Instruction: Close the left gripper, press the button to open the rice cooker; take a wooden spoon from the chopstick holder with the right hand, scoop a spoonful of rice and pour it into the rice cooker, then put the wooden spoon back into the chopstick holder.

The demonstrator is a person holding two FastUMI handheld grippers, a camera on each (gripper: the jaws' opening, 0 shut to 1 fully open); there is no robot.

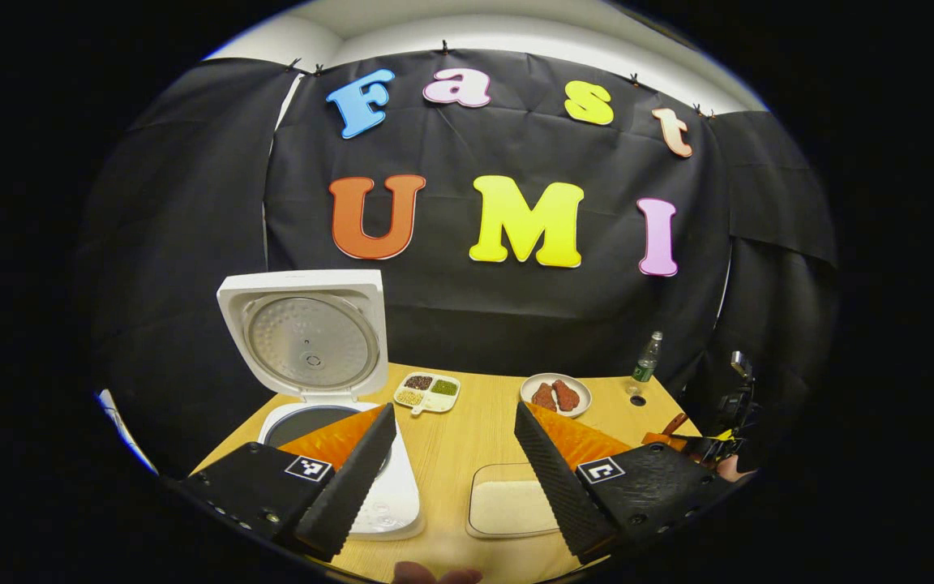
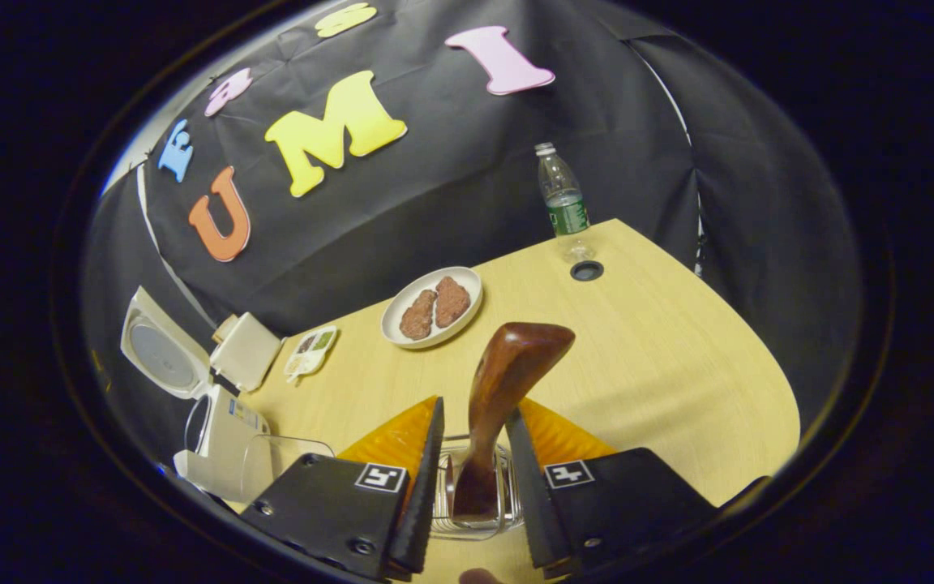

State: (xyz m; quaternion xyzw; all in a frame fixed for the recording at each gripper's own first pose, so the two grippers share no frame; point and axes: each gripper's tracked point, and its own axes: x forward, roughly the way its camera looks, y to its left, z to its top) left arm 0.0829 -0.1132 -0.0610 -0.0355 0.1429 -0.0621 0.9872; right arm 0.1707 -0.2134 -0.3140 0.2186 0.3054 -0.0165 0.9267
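Rice cooker (image 1: 353, 454) is sitting on the bench (image 1: 451, 438) with its lid standing up. Left hand-held gripper (image 1: 455, 462) is hanging wide above it, gripping nothing. Right hand-held gripper (image 2: 473, 470) is bracketing the wooden spoon (image 2: 499, 397) standing in the clear chopstick holder (image 2: 475, 503); can't tell if both fingers are pressing it.

You have one rice cooker (image 1: 329, 422), one wooden spoon (image 2: 499, 389), one clear chopstick holder (image 2: 475, 495), one rice container (image 1: 511, 503), one plate (image 1: 556, 395) bearing two brown pieces, one four-section dish (image 1: 427, 391), one bottle (image 2: 564, 203) and two grippers (image 1: 455, 462) (image 2: 473, 487).
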